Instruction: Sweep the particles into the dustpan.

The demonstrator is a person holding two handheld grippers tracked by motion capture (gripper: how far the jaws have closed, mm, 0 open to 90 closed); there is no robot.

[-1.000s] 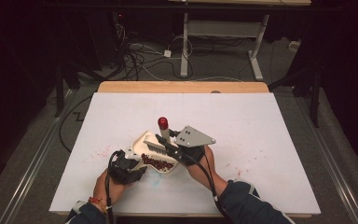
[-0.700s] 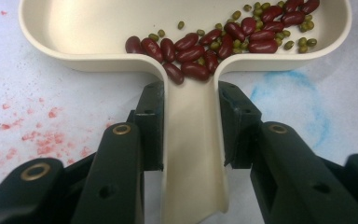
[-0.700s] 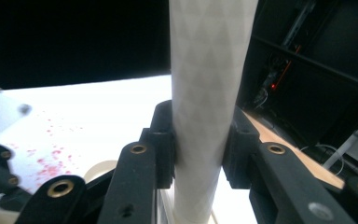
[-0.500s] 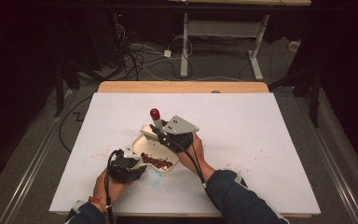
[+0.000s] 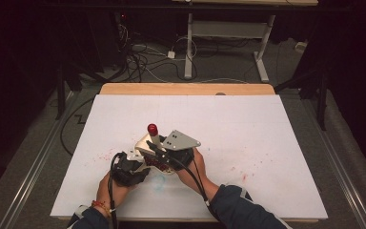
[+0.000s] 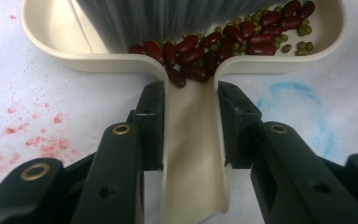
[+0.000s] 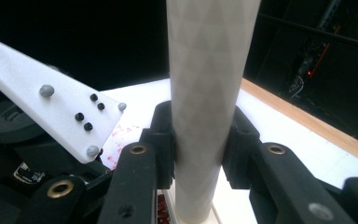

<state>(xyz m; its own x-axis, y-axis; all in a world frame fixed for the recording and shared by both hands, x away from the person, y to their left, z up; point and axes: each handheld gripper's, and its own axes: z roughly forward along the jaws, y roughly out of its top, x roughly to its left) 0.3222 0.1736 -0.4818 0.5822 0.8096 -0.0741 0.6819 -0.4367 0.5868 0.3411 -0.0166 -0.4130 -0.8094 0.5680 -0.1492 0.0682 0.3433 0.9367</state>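
A cream dustpan (image 5: 143, 143) lies on the white table, and my left gripper (image 5: 134, 164) is shut on its handle (image 6: 191, 154). Red kidney beans (image 6: 200, 49) and small green beans (image 6: 303, 44) lie in the pan (image 6: 51, 28), against the grey bristles (image 6: 168, 18) of a brush. My right gripper (image 5: 164, 152) is shut on the brush's pale handle (image 7: 205, 93), which stands nearly upright over the pan. Its red tip (image 5: 152, 129) points up and away from me.
The white table cover (image 5: 267, 143) has red speckles (image 6: 37, 140) and a blue smear (image 6: 307, 102) near the pan. A wooden strip (image 5: 186, 88) runs along the far edge. The left gripper's pale plate (image 7: 51, 102) sits close beside the brush handle.
The right gripper has carried the brush to the left, over the dustpan, and a little nearer to me. The left gripper and the pan have stayed put.
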